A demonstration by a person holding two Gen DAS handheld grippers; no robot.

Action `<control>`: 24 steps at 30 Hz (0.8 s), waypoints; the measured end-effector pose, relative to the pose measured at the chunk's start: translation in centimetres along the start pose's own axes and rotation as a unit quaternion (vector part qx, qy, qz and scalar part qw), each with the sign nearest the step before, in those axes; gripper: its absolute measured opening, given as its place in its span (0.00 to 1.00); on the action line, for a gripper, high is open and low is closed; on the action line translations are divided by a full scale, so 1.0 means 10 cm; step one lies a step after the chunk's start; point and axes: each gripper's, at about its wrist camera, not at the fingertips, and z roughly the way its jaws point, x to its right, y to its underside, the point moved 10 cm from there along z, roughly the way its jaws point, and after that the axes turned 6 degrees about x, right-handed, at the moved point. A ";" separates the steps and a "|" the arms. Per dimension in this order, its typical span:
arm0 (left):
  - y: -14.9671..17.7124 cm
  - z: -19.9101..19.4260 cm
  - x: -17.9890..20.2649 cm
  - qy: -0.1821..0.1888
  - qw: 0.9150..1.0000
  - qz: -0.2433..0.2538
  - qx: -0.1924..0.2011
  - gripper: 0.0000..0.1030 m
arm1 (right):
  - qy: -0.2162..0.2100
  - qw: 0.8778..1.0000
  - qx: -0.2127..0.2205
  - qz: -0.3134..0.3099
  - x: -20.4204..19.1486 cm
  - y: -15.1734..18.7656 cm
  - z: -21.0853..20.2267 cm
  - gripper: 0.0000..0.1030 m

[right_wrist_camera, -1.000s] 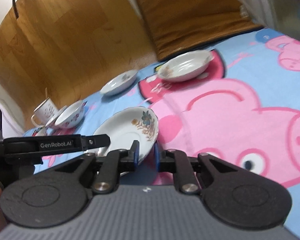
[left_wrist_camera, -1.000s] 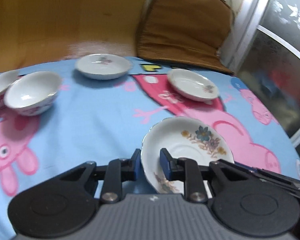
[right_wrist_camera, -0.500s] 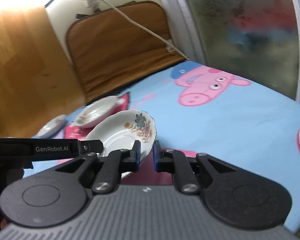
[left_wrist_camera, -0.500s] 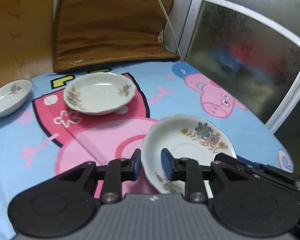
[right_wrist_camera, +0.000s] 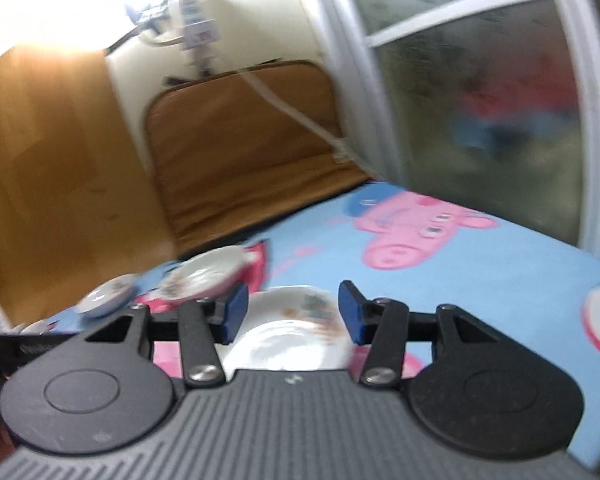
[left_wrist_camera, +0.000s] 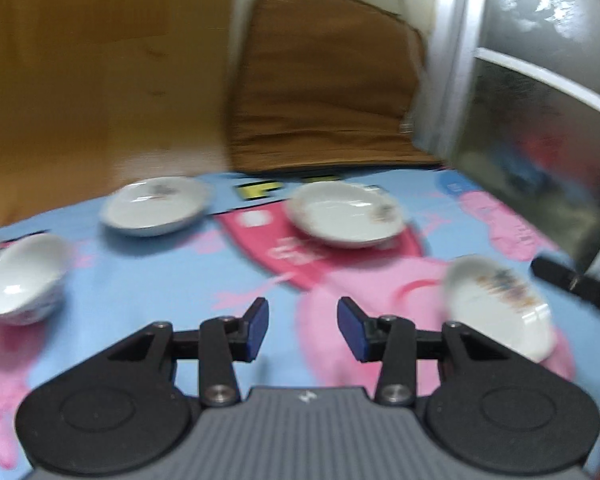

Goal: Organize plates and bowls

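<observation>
Your left gripper (left_wrist_camera: 302, 328) has its jaws opening, with only the cartoon sheet (left_wrist_camera: 148, 280) between them. The flowered plate (left_wrist_camera: 496, 308) lies at the right of that frame, clear of the blue pads (left_wrist_camera: 256, 326). Two more plates sit in the upper middle, one on the left (left_wrist_camera: 156, 206) and one on the right (left_wrist_camera: 346, 214), and a bowl (left_wrist_camera: 22, 280) lies at the left edge. Your right gripper (right_wrist_camera: 288, 312) is opening too; the flowered plate (right_wrist_camera: 288, 340) shows in the gap between its pads (right_wrist_camera: 350, 312), which do not press on it.
</observation>
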 end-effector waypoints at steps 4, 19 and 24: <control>0.10 -0.11 -0.36 -0.037 0.999 0.001 0.005 0.38 | -0.055 0.994 -0.067 0.059 -0.18 -0.12 0.37 0.50; 0.20 -0.25 -0.92 -0.027 0.996 -0.076 0.045 0.44 | 0.045 0.970 -0.231 0.061 -0.34 0.08 1.70 0.50; 0.19 -0.29 -0.98 -0.013 0.994 -0.101 0.050 0.45 | 0.057 0.969 -0.242 -0.001 -0.49 0.14 1.74 0.22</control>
